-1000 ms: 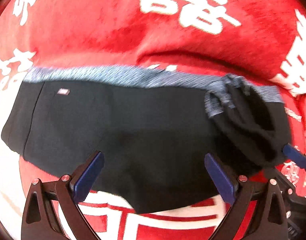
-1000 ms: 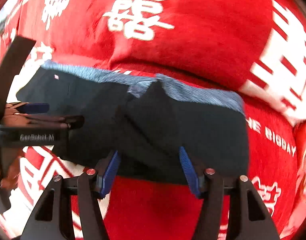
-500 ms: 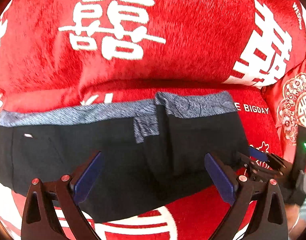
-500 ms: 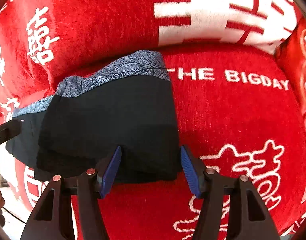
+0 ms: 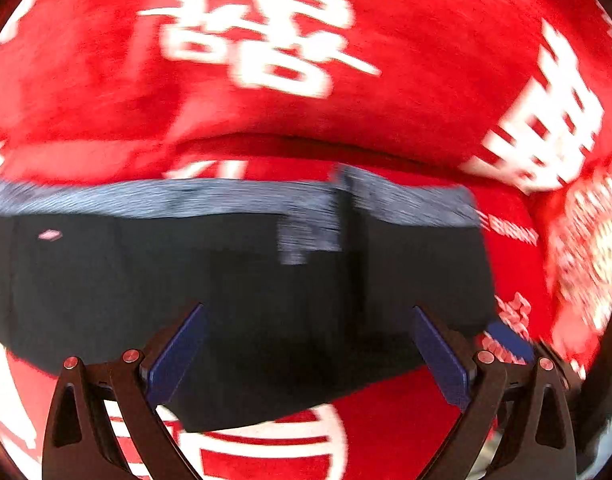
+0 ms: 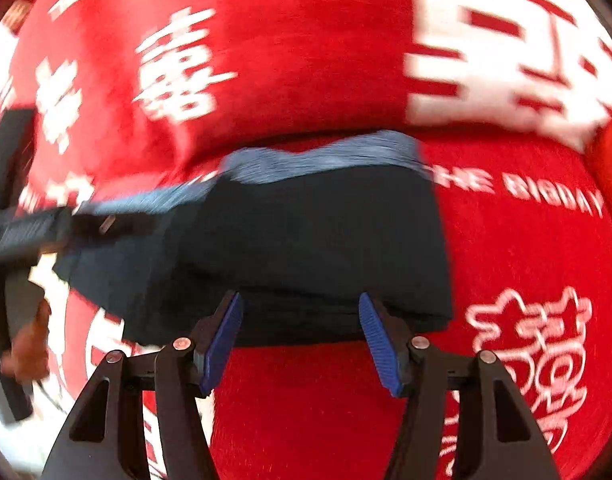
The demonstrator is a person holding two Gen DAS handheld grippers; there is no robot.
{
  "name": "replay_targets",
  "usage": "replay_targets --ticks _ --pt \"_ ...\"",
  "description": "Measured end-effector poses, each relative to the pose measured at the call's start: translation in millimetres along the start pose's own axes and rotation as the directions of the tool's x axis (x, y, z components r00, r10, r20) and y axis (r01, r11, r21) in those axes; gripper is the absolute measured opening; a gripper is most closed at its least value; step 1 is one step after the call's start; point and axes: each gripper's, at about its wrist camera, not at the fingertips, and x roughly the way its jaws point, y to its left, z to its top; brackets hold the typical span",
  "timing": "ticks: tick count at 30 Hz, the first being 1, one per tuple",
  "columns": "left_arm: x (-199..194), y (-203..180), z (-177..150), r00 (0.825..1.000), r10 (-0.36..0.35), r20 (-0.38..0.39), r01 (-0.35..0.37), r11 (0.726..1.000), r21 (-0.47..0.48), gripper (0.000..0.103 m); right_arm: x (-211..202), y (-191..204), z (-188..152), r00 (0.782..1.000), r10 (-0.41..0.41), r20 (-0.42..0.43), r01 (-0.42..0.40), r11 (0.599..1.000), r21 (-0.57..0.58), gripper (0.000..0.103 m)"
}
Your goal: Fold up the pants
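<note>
Pants of black fabric with a grey patterned waistband (image 5: 234,280) lay spread across a red plush blanket printed with white characters (image 5: 306,112), and both tools hung just short of their near edge. The left gripper (image 5: 306,354) stood released, its blue pads spread wide with nothing between them, the dark cloth only passing behind the gap. The right gripper (image 6: 300,340) was likewise let go, its jaws apart and empty, poised at the near edge of the stacked right end of the garment (image 6: 306,248).

Compared with a second before, the right leg section that had been carried up in a bunched heap now rested flat on top of the rest, its waistband strip lined up along the far edge; half a second before, the right tool had sat closer in over that stack, and it had since drawn back a little. Both views were smeared by motion, so finer creases could not be read.

One fold seemed to be laid down and freed. The left portion, marked by a small pale label (image 5: 50,235), remained single-layered, so a further fold from that side looked likely
</note>
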Motion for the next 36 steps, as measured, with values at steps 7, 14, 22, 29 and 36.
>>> replay_targets --ticks 7,14,22,29,36 --pt "36.0 -37.5 5.6 0.998 -0.047 -0.041 0.051 0.994 0.100 0.084 10.2 -50.9 11.4 0.997 -0.061 -0.043 0.063 0.996 0.068 0.065" --pt "33.7 -38.7 4.8 0.999 -0.012 -0.038 0.016 0.995 0.101 0.073 7.5 -63.4 4.0 0.999 -0.039 -0.036 0.043 0.994 0.096 0.065" --pt "66.7 -38.5 -1.8 0.987 -0.035 -0.158 0.047 0.996 0.071 0.025 10.0 -64.4 6.2 0.998 -0.033 -0.044 0.037 0.995 0.093 0.065" --pt "0.9 -49.2 -16.0 0.989 -0.143 -0.033 0.146 0.979 0.140 0.010 -2.0 -64.2 4.7 0.998 -0.022 -0.057 0.026 0.997 0.070 0.065" --pt "21.4 -27.9 -38.7 0.990 -0.111 -0.089 0.119 0.989 0.087 0.010 -0.4 -50.2 2.6 0.997 -0.005 -0.078 0.006 1.000 0.023 0.065"
